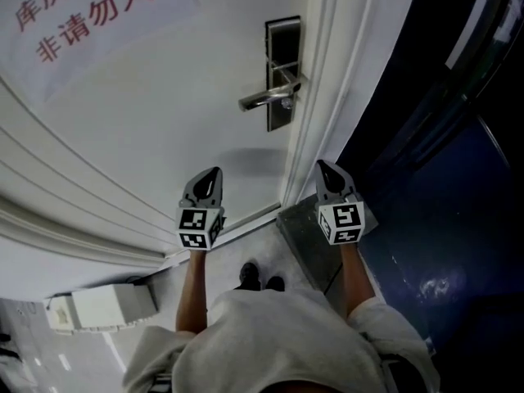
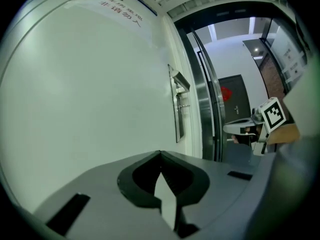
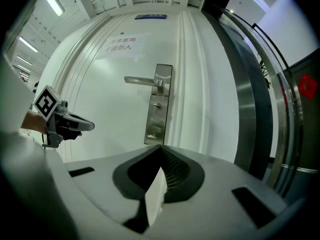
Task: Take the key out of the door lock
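Note:
A steel lock plate (image 1: 282, 72) with a lever handle (image 1: 266, 98) is mounted near the right edge of a white door (image 1: 164, 113). In the right gripper view the keyhole (image 3: 157, 105) sits just under the handle (image 3: 142, 80); the key is too small to make out there. From the side, a small stub (image 2: 184, 105) pokes out of the plate (image 2: 178, 109). My left gripper (image 1: 214, 173) is below the plate, well short of the door, shut and empty. My right gripper (image 1: 323, 166) hangs level with it by the door frame, also shut and empty.
A paper sign with red characters (image 1: 78, 15) is stuck on the upper door. The white door frame (image 1: 319, 97) borders a dark glass wall (image 1: 442, 137) on the right. A white box (image 1: 102, 305) lies on the floor at the left. The person's shoes (image 1: 260, 278) stand at the threshold.

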`<state>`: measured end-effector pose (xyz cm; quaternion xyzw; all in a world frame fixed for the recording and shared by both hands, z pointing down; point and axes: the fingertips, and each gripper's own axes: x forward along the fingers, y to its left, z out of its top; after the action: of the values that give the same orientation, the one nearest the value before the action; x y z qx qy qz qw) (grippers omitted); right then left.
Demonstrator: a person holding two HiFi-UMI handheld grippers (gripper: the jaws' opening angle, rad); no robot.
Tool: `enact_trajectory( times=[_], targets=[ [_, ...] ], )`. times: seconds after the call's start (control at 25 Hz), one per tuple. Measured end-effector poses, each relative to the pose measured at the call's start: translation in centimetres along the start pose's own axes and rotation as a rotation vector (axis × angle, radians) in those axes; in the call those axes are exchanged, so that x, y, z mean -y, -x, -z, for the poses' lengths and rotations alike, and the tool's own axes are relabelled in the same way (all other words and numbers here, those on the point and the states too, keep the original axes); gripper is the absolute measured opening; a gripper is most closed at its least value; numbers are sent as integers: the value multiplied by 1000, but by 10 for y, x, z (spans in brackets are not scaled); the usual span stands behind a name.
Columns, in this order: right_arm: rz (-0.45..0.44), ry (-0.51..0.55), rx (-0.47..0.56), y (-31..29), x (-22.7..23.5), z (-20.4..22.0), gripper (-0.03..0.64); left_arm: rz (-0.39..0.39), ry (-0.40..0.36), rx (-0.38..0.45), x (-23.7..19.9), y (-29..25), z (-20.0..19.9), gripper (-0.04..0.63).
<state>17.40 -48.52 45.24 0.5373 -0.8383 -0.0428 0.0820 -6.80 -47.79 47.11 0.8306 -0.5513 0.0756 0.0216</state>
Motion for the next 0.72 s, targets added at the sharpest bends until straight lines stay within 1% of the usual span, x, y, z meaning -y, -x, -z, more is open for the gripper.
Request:
enact_trajectory(
  times=[0.24,0.44,0.56,0.72],
  targets=[
    [-47,24,17,-22,-22,-11,23,-56,13,3,-28,18,4,17],
    [-49,70,28,-32,-27,-23,23,-59,16,13,-39,20,2,17],
    [-40,144,34,-37,-25,-35,23,-48,20,17,-39,17,1,17],
    [-23,331,47,-44,-21,-53,23,-30,16,24,-38,12,-2,17]
  ],
)
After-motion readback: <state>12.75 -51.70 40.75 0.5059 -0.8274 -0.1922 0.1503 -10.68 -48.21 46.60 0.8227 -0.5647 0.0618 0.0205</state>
